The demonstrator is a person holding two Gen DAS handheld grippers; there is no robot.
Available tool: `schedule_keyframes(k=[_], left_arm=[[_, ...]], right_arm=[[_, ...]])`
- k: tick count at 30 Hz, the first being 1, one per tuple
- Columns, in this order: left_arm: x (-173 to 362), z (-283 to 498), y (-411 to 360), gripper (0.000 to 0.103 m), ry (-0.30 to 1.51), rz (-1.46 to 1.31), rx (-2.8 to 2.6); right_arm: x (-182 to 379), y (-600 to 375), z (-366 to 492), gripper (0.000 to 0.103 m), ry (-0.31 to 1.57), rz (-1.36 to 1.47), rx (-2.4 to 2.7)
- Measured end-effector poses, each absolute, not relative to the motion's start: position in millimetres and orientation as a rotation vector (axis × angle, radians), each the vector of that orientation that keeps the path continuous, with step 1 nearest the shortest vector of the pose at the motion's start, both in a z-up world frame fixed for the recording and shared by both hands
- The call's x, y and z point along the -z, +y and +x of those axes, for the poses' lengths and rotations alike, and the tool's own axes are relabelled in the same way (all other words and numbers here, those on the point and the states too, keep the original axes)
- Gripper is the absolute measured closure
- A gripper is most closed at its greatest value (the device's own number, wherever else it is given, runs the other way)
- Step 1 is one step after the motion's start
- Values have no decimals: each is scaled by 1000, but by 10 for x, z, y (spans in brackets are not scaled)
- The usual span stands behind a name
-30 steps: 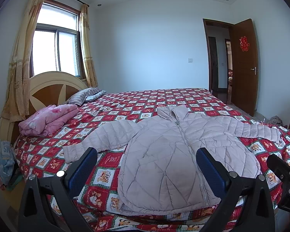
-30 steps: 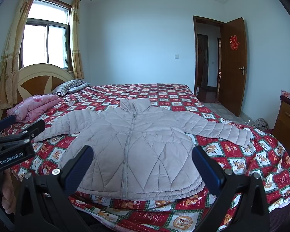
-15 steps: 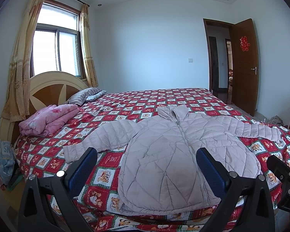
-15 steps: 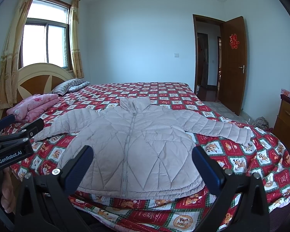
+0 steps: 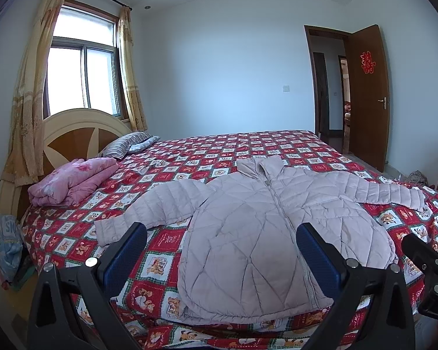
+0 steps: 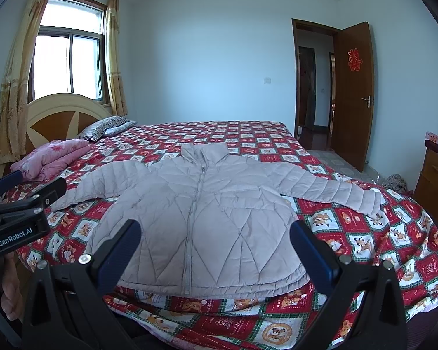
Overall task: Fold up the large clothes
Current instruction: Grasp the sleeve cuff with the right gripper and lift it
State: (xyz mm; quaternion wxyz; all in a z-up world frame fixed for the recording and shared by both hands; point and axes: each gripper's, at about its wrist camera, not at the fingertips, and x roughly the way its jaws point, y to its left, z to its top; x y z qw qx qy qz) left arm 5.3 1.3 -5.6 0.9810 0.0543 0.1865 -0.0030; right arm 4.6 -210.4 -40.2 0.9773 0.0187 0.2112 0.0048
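Both sets of jaws wide apart, gripping nothing. Left gripper held above near bed edge, aimed across lower left front panel of quilted puffer jacket. Right gripper same height, aimed at hem either side of zipper. No contact with fabric from either.

Jacket location: near half of bed, face up, zipped shut, collar toward far side, hem at near edge, slightly overhanging. Left sleeve spread out toward headboard side, cuff resting on checkered bedspread. Right sleeve spread toward door side, cuff near bed's right edge. Body flat, only minor quilting creases.

Progress read: zero folds made. Done so far: garment laid out and flattened, ready for folding. Left: both sleeves in across chest, sides in if wanted, then hem up toward collar. Whole folding sequence pending.

Surroundings: folded pink blanket and striped pillow at far left by headboard, well apart from jacket. Open wooden door far right. Wooden dresser at right edge. Plenty of bare bedspread beyond collar.
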Motion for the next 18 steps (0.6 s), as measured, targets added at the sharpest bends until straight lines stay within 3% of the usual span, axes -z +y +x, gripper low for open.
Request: schedule_keyframes(k=[9,18], left_arm=[[192,185,-12,1,393,121,29],[626,957,-26,1,477,148,24]], right_arm=[[533,-2159,169,0,443,47,-66],[1094,-2834,927,0,609,181,31]])
